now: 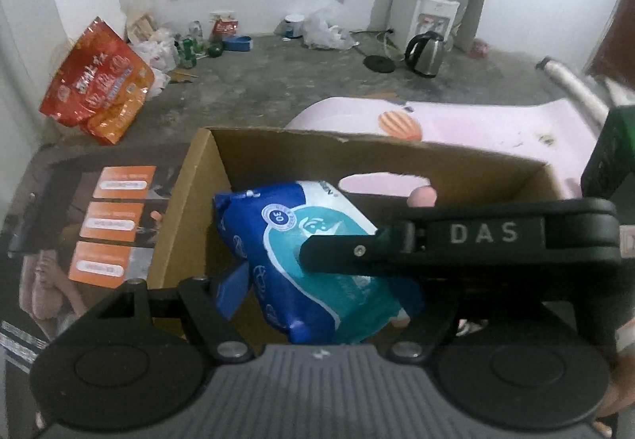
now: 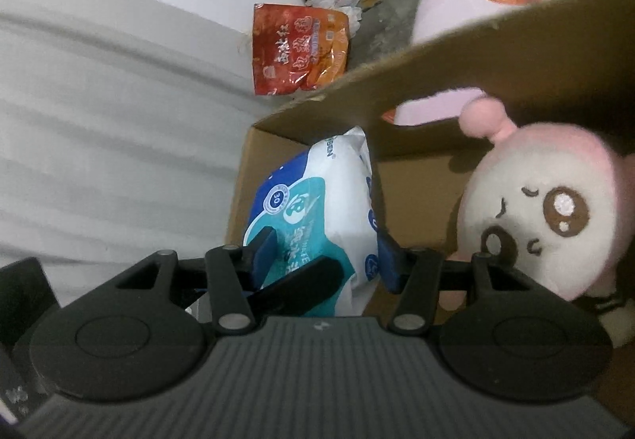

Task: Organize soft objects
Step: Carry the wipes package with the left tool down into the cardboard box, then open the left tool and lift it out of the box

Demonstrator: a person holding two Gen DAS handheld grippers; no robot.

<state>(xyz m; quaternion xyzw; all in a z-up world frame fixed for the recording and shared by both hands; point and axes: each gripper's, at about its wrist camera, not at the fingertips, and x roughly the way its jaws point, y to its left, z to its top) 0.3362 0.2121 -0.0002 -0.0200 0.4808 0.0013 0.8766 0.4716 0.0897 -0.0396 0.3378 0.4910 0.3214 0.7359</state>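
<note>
Filling the centre of both views, the cardboard box (image 1: 397, 157) holds your blue-and-white tissue pack (image 2: 317, 209) at its left side and a pink plush toy (image 2: 532, 209) at the right. Your right claw (image 2: 323, 260) pinches the pack's near end; your left claw (image 1: 274, 272) straddles it too, grip uncertain.
</note>
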